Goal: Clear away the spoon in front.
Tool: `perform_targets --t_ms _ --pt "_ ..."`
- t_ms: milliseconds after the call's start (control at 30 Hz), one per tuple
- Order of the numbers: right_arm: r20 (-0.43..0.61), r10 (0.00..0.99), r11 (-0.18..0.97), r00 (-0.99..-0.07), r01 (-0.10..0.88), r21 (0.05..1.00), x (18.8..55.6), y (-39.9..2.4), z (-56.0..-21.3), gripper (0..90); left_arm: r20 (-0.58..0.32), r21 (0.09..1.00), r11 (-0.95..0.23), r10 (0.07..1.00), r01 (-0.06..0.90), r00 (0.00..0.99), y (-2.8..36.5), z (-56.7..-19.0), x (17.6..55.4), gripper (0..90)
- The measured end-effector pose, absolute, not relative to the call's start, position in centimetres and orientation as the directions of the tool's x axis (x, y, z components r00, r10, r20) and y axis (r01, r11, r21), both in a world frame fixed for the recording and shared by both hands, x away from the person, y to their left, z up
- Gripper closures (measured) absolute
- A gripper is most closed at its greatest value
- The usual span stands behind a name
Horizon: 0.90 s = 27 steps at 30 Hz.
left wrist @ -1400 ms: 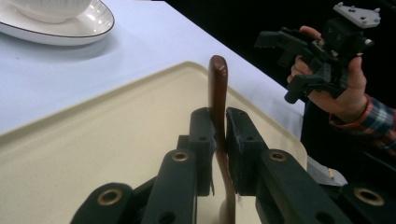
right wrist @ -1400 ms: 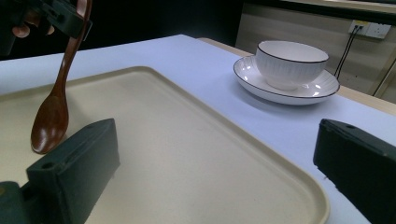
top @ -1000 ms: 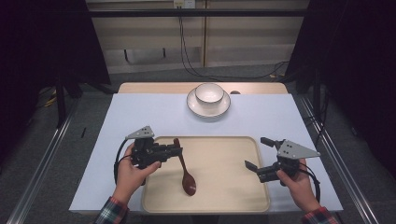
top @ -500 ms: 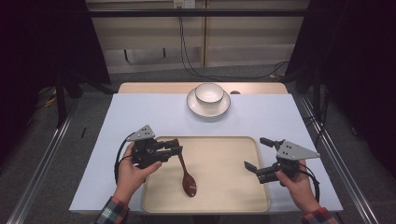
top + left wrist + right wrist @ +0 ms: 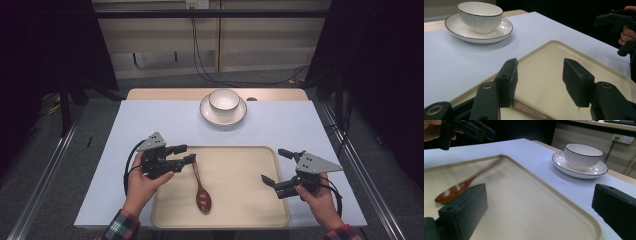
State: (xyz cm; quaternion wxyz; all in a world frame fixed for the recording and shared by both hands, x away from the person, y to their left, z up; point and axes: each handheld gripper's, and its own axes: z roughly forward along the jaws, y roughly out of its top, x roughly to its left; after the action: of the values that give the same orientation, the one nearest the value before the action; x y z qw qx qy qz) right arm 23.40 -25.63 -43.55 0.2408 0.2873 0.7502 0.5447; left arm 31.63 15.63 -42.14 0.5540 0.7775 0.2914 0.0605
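Observation:
A brown wooden spoon (image 5: 201, 192) lies on the beige tray (image 5: 240, 200), bowl end toward the person, handle pointing at my left gripper (image 5: 188, 153). That gripper's jaws have just been opening. In the left gripper view (image 5: 540, 67) the spoon handle (image 5: 529, 111) lies low between them, by the left jaw, and the pads do not press it. My right gripper (image 5: 272, 165) stands open at the tray's right edge, nothing between its jaws (image 5: 536, 195). The spoon (image 5: 454, 190) shows beyond its left jaw.
A white bowl (image 5: 224, 99) sits on a white saucer (image 5: 207, 114) at the far middle of the light blue table cover. The tray's raised rim (image 5: 564, 207) runs around the spoon. Dark curtains and metal rails flank the table.
The left gripper's jaws have spread apart off the spoon's handle, and the spoon now rests on the tray. Both hands have stayed where they were.

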Motion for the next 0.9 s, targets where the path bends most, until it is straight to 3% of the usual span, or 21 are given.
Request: perform_targets --t_ms 133,400,900 --pt "-0.049 0.698 0.241 -0.714 0.171 0.955 23.4 -25.6 -43.6 0.0 -0.231 0.898 -0.210 0.526 0.388 0.818 15.6 -42.1 31.7 45.0" --pt "-0.049 0.692 0.240 -0.720 0.166 0.956 23.3 -25.7 -43.6 0.0 -0.244 0.908 -0.168 0.532 0.383 0.811 15.9 -42.1 32.0 30.7" --pt "-0.033 0.695 0.231 -0.718 0.179 0.956 23.3 -26.0 -43.5 0.0 -0.257 0.917 -0.121 0.548 0.379 0.796 17.5 -41.6 32.2 19.7"
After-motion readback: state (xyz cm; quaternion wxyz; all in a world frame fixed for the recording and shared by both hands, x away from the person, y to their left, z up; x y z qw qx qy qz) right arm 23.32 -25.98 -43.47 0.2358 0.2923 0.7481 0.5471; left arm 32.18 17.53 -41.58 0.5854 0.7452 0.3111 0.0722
